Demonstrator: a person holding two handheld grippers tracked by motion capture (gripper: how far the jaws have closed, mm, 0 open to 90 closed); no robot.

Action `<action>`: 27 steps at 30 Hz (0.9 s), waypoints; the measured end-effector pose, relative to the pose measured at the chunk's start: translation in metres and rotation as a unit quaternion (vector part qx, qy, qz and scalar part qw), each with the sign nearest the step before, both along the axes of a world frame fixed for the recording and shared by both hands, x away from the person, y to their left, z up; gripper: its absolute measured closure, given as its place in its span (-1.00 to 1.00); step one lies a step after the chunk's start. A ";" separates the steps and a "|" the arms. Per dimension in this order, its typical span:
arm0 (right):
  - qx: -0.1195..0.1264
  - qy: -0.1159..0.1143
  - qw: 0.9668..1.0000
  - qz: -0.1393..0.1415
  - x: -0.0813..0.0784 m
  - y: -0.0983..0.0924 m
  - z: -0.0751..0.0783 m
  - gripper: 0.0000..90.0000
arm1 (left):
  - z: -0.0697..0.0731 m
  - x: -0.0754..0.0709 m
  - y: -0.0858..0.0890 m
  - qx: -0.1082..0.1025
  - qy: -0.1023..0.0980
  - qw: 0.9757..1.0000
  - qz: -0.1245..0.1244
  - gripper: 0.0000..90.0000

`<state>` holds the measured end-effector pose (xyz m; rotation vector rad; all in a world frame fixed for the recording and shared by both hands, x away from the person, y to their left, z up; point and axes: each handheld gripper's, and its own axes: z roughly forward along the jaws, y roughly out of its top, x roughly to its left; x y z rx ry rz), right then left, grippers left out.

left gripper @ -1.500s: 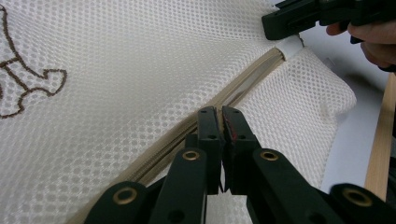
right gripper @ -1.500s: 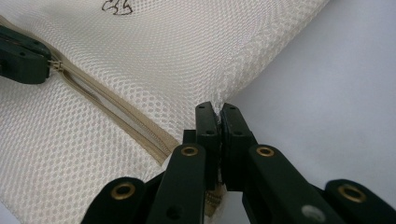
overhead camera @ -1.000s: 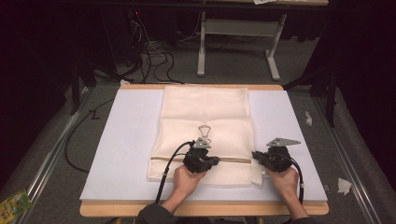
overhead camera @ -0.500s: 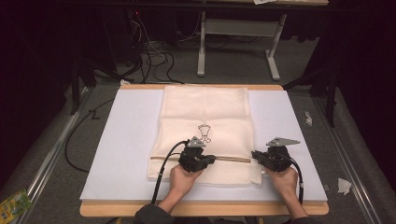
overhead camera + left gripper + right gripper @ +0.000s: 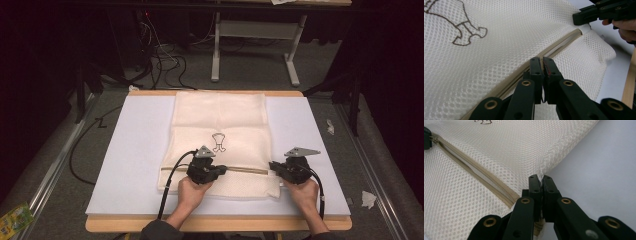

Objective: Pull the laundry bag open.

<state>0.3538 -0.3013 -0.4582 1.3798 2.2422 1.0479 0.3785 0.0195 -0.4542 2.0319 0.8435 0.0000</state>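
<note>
A cream mesh laundry bag is laid flat in the middle of the counter, and its zipper is being worked. The bag's right edge is pinched in the closed right tool; the left tool is closed on the zipper pull, it seems. Next, a steady pull along the zipper line is called for, the edge kept taut.

The table, edged in pale wood, is covered by a white sheet. A cream mesh laundry bag is laid flat on the sheet, stretched from centre towards the twelve o'clock edge.
</note>
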 end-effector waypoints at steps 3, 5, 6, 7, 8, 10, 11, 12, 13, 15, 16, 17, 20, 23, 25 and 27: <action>-0.005 0.000 1.000 0.000 0.000 0.001 0.002 0.97 | -0.001 0.000 0.003 0.000 0.001 1.000 0.000 0.93; -0.004 0.001 1.000 -0.001 0.000 0.002 0.003 0.97 | 0.000 0.001 0.004 0.000 0.002 1.000 0.001 0.93; -0.003 -0.001 1.000 0.001 0.000 0.002 0.003 0.97 | 0.000 0.001 0.005 0.000 0.002 1.000 0.001 0.93; -0.002 -0.002 1.000 0.000 0.000 0.002 0.002 0.97 | 0.001 0.001 0.005 0.000 0.003 1.000 0.001 0.93; 0.001 -0.002 1.000 0.001 0.000 0.003 0.002 0.97 | 0.001 0.001 0.006 -0.001 0.002 1.000 0.002 0.93; 0.001 -0.003 1.000 0.002 0.001 0.003 0.002 0.97 | 0.001 0.001 0.006 -0.002 0.002 1.000 0.003 0.93; 0.000 -0.002 1.000 0.002 0.001 0.003 0.002 0.97 | 0.001 0.001 0.006 -0.002 0.001 1.000 0.002 0.93; 0.000 -0.004 1.000 0.003 0.001 0.003 0.003 0.97 | 0.001 0.001 0.006 -0.003 0.001 1.000 0.002 0.93; 0.000 -0.004 1.000 0.003 0.001 0.003 0.003 0.97 | 0.001 0.001 0.006 -0.004 0.001 1.000 0.002 0.93; -0.001 -0.005 1.000 0.003 0.001 0.003 0.004 0.97 | 0.001 0.001 0.007 -0.003 0.001 1.000 0.001 0.93; 0.001 -0.003 1.000 0.001 0.001 0.004 0.003 0.97 | 0.001 0.001 0.007 -0.003 0.001 1.000 0.001 0.93; 0.001 -0.003 1.000 0.001 0.001 0.004 0.003 0.97 | 0.001 0.001 0.007 -0.004 0.002 1.000 0.002 0.93; -0.001 -0.002 1.000 0.002 0.003 0.005 0.002 0.97 | 0.000 -0.003 0.006 0.017 -0.009 1.000 -0.003 0.93; -0.005 0.000 1.000 0.001 0.003 0.004 0.001 0.97 | 0.000 -0.004 0.010 0.014 -0.009 1.000 0.004 0.93; 0.000 0.000 1.000 -0.001 0.004 0.004 0.001 0.97 | -0.001 -0.002 0.014 0.002 -0.002 1.000 0.007 0.93; -0.003 -0.004 1.000 0.002 0.004 0.004 0.002 0.97 | 0.000 -0.002 0.015 0.005 -0.004 1.000 0.008 0.93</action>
